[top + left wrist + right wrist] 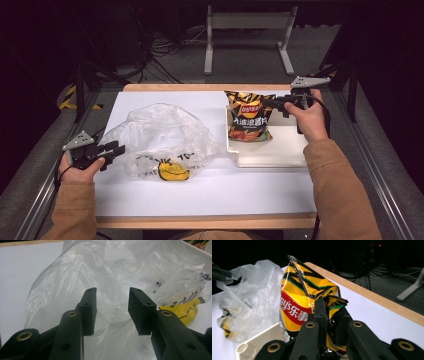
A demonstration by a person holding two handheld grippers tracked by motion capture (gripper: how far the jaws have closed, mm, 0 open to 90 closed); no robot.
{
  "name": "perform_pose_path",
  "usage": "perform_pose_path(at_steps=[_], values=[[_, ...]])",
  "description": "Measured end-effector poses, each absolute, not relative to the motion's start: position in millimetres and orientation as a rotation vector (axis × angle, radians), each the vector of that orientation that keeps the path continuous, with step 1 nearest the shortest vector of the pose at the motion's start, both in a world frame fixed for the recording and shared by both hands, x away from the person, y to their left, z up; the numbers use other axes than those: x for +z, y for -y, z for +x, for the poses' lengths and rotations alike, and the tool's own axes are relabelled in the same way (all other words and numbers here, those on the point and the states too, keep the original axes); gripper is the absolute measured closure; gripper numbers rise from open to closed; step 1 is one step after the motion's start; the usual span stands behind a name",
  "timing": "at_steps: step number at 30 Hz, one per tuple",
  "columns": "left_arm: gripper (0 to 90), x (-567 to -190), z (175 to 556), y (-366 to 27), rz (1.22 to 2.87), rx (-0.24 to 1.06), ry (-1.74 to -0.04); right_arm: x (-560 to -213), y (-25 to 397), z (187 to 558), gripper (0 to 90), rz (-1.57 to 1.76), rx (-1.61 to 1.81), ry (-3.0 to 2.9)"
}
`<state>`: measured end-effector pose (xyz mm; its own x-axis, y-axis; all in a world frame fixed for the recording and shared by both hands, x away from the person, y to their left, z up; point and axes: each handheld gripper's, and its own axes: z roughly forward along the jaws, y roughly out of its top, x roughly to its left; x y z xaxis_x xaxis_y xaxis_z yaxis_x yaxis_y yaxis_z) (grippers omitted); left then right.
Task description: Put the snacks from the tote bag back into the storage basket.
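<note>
step: bagging the chip bag (307, 302) | right gripper (329, 322) fingers clamped on its corner at bench's far-right | left gripper (112, 312) fingers released at plastic bag (120, 277) | next: left grips bag's mouth

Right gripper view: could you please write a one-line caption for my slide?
Right tool shut on the edge of a chip bag above a cream tray, plastic bag behind.

White desk (210, 195) with wooden edging, cream tray (280, 152) at right, grey metal stand (247, 22) and cables (165, 47) on floor beyond
</note>
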<state>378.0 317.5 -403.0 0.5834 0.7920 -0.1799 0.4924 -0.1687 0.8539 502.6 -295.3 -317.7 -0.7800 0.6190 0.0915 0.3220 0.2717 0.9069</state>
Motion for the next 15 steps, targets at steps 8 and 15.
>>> perform_pose_path(at_steps=[8,15], values=[[59.0,-403.2,373.9,-319.5,1.823,0.383,-1.056,-320.5,299.3,508.6,67.9,0.883,1.485,-2.215],[58.9,-402.2,374.0,-317.7,1.828,0.384,-1.046,-317.2,298.1,507.2,33.6,0.904,1.431,-2.143]])
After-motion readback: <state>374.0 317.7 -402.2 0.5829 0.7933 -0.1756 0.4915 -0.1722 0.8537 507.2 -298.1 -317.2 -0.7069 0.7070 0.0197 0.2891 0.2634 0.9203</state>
